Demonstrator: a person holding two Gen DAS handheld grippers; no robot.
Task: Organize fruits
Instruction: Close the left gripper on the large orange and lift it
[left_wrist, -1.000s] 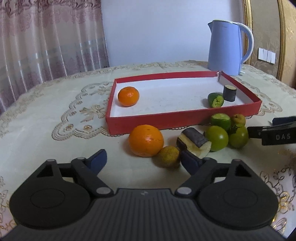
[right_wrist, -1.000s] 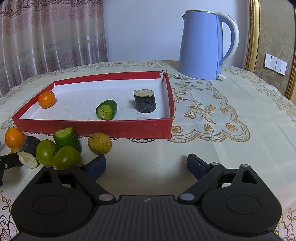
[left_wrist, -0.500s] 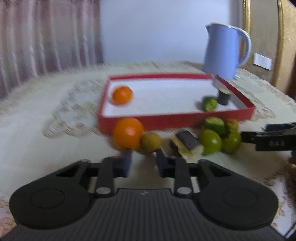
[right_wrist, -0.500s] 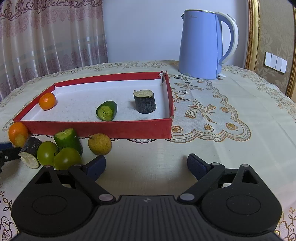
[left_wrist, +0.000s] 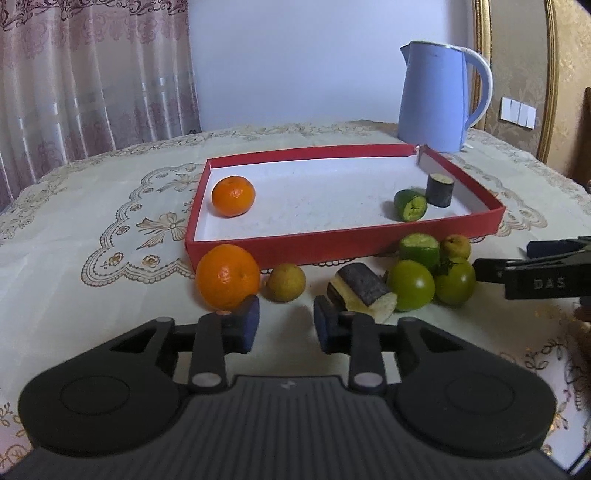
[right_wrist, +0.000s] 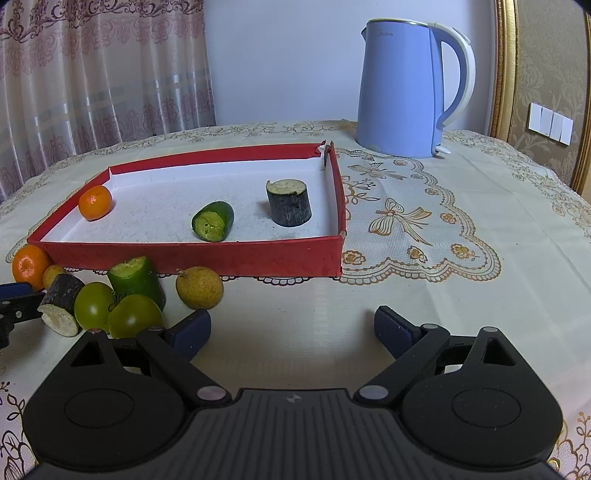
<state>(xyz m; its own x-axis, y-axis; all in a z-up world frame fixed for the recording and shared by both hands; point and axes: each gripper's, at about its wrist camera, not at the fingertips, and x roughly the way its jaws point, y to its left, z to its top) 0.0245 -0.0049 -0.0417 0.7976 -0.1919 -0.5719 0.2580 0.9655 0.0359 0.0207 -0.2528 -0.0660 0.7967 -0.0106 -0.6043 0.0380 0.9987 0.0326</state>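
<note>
A red tray (left_wrist: 332, 240) holds a small orange (left_wrist: 233, 195), a cucumber piece (left_wrist: 410, 205) and an eggplant piece (left_wrist: 439, 189). In front of the tray lie a large orange (left_wrist: 227, 277), a small yellow fruit (left_wrist: 286, 282), a cut eggplant chunk (left_wrist: 364, 291), two green tomatoes (left_wrist: 410, 284), a cucumber stub (left_wrist: 419, 249) and another yellow fruit (right_wrist: 199, 288). My left gripper (left_wrist: 286, 323) sits just short of the small yellow fruit, its jaws narrow and opening, with nothing between them. My right gripper (right_wrist: 291, 328) stands wide open over bare cloth, right of the tomatoes (right_wrist: 135, 319).
A blue kettle (right_wrist: 402, 92) stands behind the tray's far right corner. A lace tablecloth (right_wrist: 424, 258) covers the round table. Curtains hang at the back left. The right gripper's finger (left_wrist: 535, 273) reaches in beside the tomatoes in the left wrist view.
My left gripper's jaws went from wide apart to nearly shut, then parted slightly, gripping nothing. The small yellow fruit now lies a little farther off. The right gripper kept still.
</note>
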